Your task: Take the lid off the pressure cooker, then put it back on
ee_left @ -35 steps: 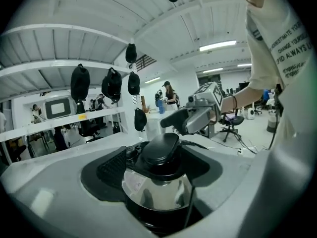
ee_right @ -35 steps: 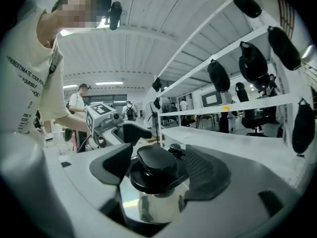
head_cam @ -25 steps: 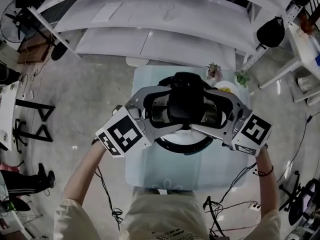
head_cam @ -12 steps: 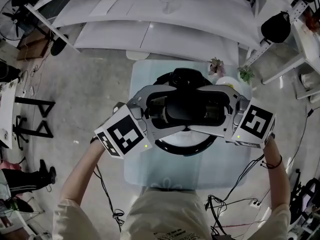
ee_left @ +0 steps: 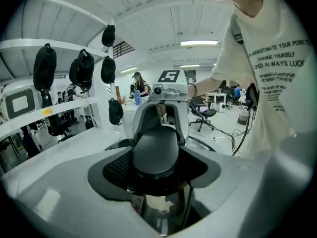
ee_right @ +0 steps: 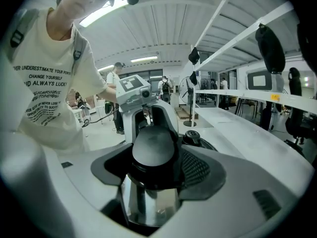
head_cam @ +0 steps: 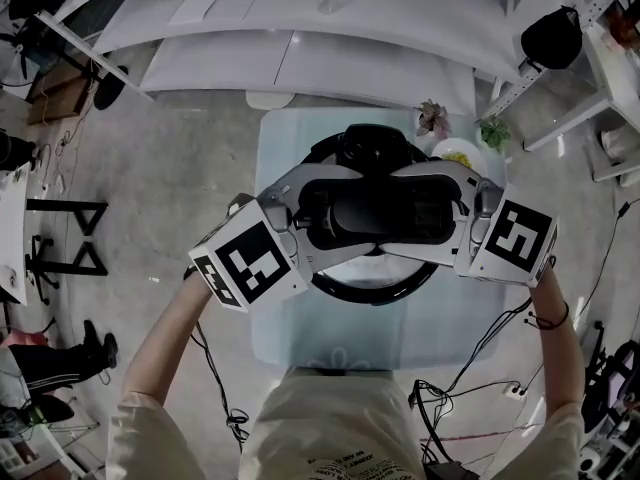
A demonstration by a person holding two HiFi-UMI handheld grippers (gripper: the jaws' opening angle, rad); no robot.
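At frame centre, left gripper (head_cam: 352, 210) and right gripper (head_cam: 405, 211) have just been closing, pads (ee_left: 116, 167) clamping the lid handle (head_cam: 378, 208); I fear uneven pull jams it.

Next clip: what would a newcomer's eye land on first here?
The left gripper and right gripper meet over the table, jaws having just been closing on the pressure cooker's black lid handle between them. Their marker cubes flank it, left and right in the head view.
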